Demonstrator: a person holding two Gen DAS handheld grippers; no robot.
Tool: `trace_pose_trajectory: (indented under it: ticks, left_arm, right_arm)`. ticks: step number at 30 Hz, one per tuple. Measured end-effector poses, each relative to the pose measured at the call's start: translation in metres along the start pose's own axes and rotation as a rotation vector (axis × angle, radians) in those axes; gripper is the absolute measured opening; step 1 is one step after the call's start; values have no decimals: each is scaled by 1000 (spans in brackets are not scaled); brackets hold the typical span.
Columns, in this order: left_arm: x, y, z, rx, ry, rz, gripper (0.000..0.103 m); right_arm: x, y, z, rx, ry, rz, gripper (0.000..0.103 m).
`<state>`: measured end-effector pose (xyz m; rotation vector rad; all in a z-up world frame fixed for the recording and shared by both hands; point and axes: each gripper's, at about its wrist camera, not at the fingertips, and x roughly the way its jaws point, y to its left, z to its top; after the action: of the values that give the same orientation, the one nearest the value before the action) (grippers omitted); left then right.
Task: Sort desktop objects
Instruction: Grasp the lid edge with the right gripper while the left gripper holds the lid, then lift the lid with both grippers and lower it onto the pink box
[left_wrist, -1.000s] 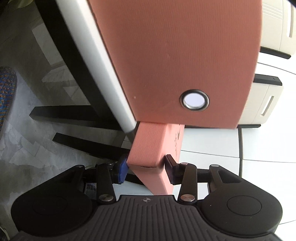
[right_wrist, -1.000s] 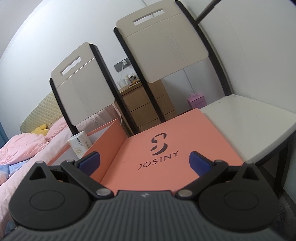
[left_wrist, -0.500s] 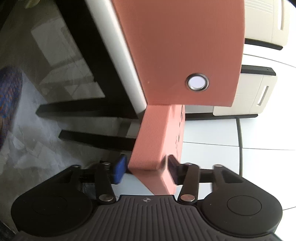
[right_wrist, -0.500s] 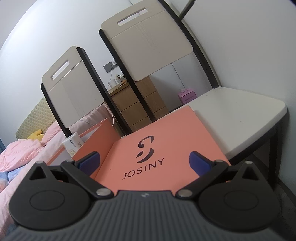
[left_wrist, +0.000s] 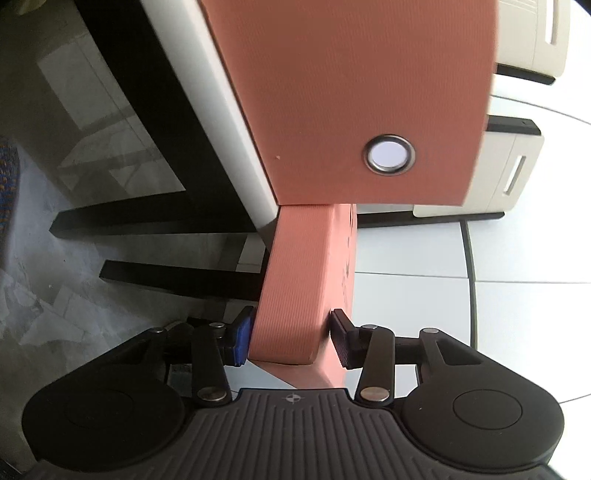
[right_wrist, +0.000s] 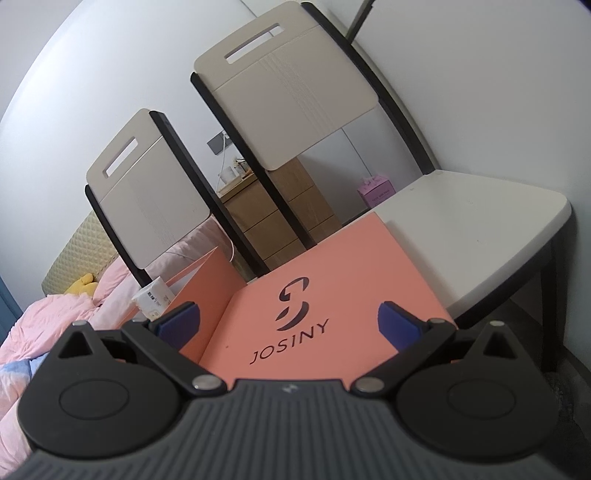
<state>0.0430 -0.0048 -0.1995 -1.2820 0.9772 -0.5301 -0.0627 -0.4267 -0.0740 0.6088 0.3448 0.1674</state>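
A salmon-pink box lid printed "JOSINY" (right_wrist: 332, 280) lies flat on a white chair seat (right_wrist: 480, 236). My right gripper (right_wrist: 290, 321) hovers just over its near edge, open wide, blue pads apart and touching nothing. In the left wrist view, turned sideways, my left gripper (left_wrist: 291, 336) is shut on the lid's rim (left_wrist: 295, 288), pads pressing both faces. Behind the rim rises the pink box wall (left_wrist: 351, 92) with a metal eyelet (left_wrist: 388, 153). The open box (right_wrist: 207, 280) left of the lid holds a white pack (right_wrist: 153, 297).
Two cream chair backs (right_wrist: 291, 99) (right_wrist: 147, 184) with black frames stand behind the box. A wooden dresser (right_wrist: 284, 218) and a bed with pink bedding (right_wrist: 48, 317) lie beyond. Black chair legs (left_wrist: 155, 221) and grey floor (left_wrist: 55, 277) show to the left of the seat edge.
The left gripper keeps its hold on the lid rim, and the box has slid rightward in its view. The right view has rolled slightly; the right gripper stays open over the lid.
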Motion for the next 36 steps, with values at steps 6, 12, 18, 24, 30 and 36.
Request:
trace_pose_trajectory:
  ticks: [6, 12, 18, 24, 30, 36]
  left_arm:
    - [-16, -1, -17, 19, 32, 1, 47]
    - [-41, 11, -40, 14, 57, -15, 47]
    - [-52, 8, -52, 45, 57, -15, 46]
    - [-48, 7, -53, 90, 48, -6, 46]
    - [-59, -14, -53, 162, 38, -24, 48]
    - [-77, -44, -50, 216, 19, -87, 50]
  right_arm:
    - [-3, -27, 17, 58, 20, -23, 103]
    - [25, -75, 41, 76, 214, -91, 103]
    - [63, -121, 35, 158, 407, -43, 101]
    - [75, -138, 23, 329, 455, 83, 66]
    - [57, -122, 32, 300, 420, 101, 58]
    - [24, -96, 52, 265, 346, 131, 57]
